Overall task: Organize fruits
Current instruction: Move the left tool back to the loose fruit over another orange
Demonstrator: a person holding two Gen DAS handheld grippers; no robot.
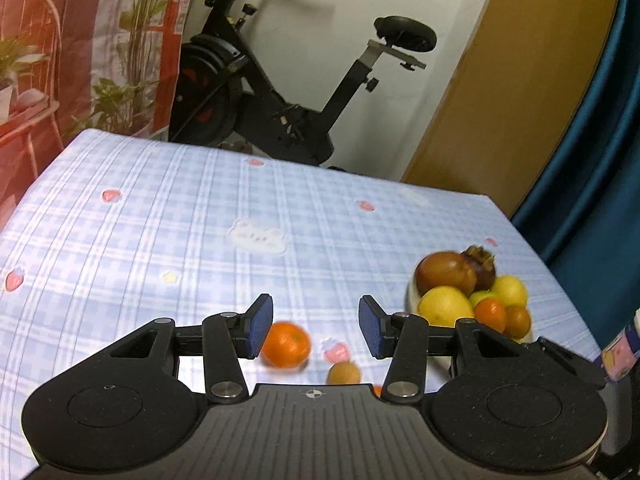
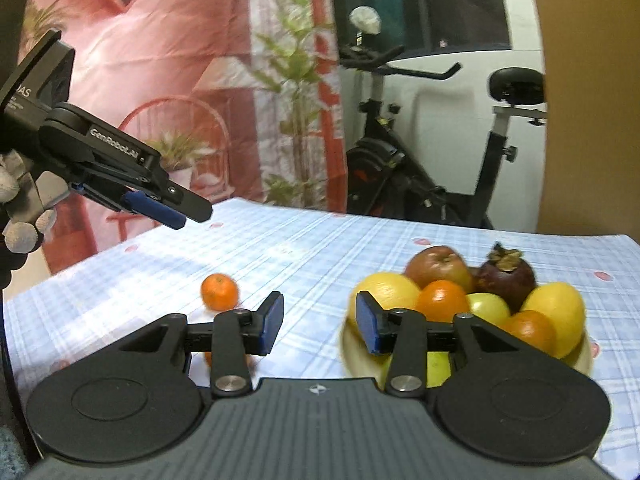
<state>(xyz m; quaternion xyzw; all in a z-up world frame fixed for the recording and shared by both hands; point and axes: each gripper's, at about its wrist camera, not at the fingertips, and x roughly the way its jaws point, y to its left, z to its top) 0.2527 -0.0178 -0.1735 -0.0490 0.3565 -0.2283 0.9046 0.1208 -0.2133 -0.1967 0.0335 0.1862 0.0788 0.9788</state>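
- Your left gripper point(image 1: 316, 326) is nearest, its jaws spread wide and holding nothing, hovering above the cloth; that opening looks meant to take a round fruit.
- Just below and between its blue pads point(image 1: 260, 326) lies a small brownish fruit point(image 1: 343, 374), partly hidden by the gripper body, so I cannot tell what kind it is.
- Beside the left pad, a little ahead, sits a loose mandarin point(image 1: 286, 345) on the checked tablecloth point(image 1: 160, 220). It is outside the bowl, so I judge it is your likely next pick.
- Your right gripper point(image 2: 318, 322) also stands wide and empty, with a sliver of another orange fruit point(image 2: 208, 358) peeking out under its left finger.
- Right of and just beyond its right pad, the pale bowl point(image 2: 586, 360) is heaped with lemons point(image 2: 554, 314), mandarins point(image 2: 442, 300), a green fruit point(image 2: 488, 310), an apple point(image 2: 438, 264) and a mangosteen point(image 2: 506, 276). The pile is high, so anything added needs a low pocket or it may roll off.
- Farthest, past the table's end, stands an exercise bike point(image 1: 280, 92) before a printed curtain point(image 1: 100, 40).
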